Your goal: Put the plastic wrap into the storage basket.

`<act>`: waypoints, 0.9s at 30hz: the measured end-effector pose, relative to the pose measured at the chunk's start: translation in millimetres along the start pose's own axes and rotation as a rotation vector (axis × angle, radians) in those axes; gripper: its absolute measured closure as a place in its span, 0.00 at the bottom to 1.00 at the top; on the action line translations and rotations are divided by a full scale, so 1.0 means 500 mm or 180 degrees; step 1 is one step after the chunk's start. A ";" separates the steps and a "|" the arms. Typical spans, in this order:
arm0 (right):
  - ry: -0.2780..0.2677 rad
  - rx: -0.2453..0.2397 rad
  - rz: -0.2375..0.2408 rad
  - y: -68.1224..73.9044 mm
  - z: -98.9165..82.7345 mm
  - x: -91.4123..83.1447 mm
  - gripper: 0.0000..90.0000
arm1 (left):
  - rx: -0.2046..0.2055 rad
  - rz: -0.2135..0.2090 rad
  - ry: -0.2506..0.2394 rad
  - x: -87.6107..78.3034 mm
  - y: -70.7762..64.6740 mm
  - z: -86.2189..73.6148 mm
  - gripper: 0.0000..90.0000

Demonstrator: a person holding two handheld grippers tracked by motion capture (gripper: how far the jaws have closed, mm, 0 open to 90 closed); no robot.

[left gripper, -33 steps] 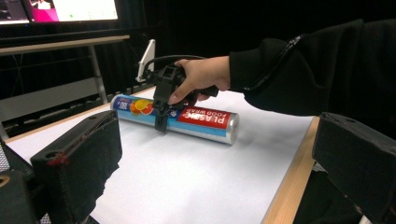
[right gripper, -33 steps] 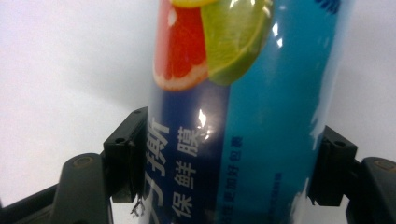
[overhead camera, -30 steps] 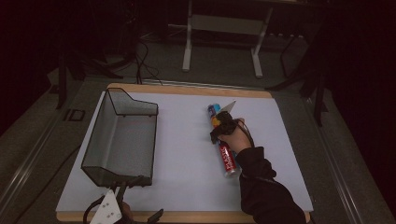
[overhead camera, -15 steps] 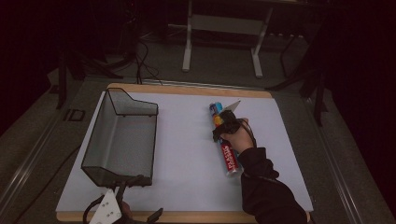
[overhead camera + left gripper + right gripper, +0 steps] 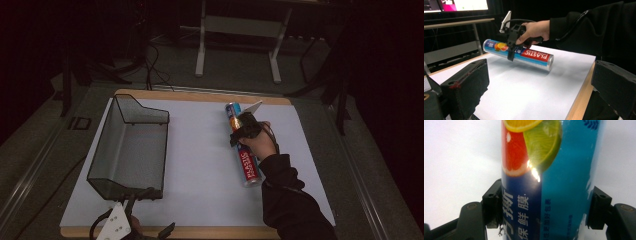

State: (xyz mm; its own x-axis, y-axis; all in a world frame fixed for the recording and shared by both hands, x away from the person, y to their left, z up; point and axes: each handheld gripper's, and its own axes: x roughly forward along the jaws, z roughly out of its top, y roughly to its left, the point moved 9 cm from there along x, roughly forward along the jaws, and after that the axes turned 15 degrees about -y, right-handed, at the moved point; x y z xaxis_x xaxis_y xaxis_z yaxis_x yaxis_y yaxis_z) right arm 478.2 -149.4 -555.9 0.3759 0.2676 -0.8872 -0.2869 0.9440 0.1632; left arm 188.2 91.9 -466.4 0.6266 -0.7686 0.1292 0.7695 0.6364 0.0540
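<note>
White table (image 5: 200,165); right gripper (image 5: 243,131) clamped around plastic-wrap roll (image 5: 244,159), lifted.

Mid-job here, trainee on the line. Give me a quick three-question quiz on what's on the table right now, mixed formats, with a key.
1. True or false: the right gripper has its jaws closed on the plastic wrap roll.
2. Multiple choice: where does the mesh tray sit on the white table mat in the high view? A) right side B) left side C) under the roll
3. Fill in: in the left gripper view, the left gripper has its jaws ____, with nothing between them.

Key: 1 true, seen from the right gripper view, where both jaws press the roll's sides. 2 B. 3 open.
</note>
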 end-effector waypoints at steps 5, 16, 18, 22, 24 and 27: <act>-0.0125 -0.0045 0.0030 0.012 0.020 -0.028 0.35 | 0.0002 0.0006 0.0001 0.000 0.000 0.000 0.03; -0.0614 0.0016 0.0402 0.074 0.078 -0.106 0.35 | -0.0002 0.0009 -0.0006 0.000 0.000 0.000 0.03; -0.0690 0.0029 0.0489 0.086 0.089 -0.121 0.35 | -0.0003 0.0007 -0.0003 0.000 0.001 0.000 0.03; -0.0791 -0.0012 0.0542 0.109 0.103 -0.143 0.35 | -0.0004 0.0005 -0.0003 0.000 0.000 0.000 0.03; -0.0846 -0.0020 0.0608 0.122 0.111 -0.152 0.35 | 0.0006 0.0012 0.0001 0.000 0.000 0.000 0.03; -0.0922 -0.0012 0.0682 0.145 0.122 -0.165 0.35 | 0.0006 0.0020 -0.0009 -0.001 0.001 0.001 0.03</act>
State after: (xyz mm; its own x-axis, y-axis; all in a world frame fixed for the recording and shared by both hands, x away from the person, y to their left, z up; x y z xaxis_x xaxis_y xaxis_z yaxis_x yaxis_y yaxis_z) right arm 480.2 -91.4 -444.6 0.5408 0.5036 -0.6737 -0.3893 0.8599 0.3303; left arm 188.3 92.5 -466.0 0.6310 -0.7644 0.1325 0.7653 0.6413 0.0551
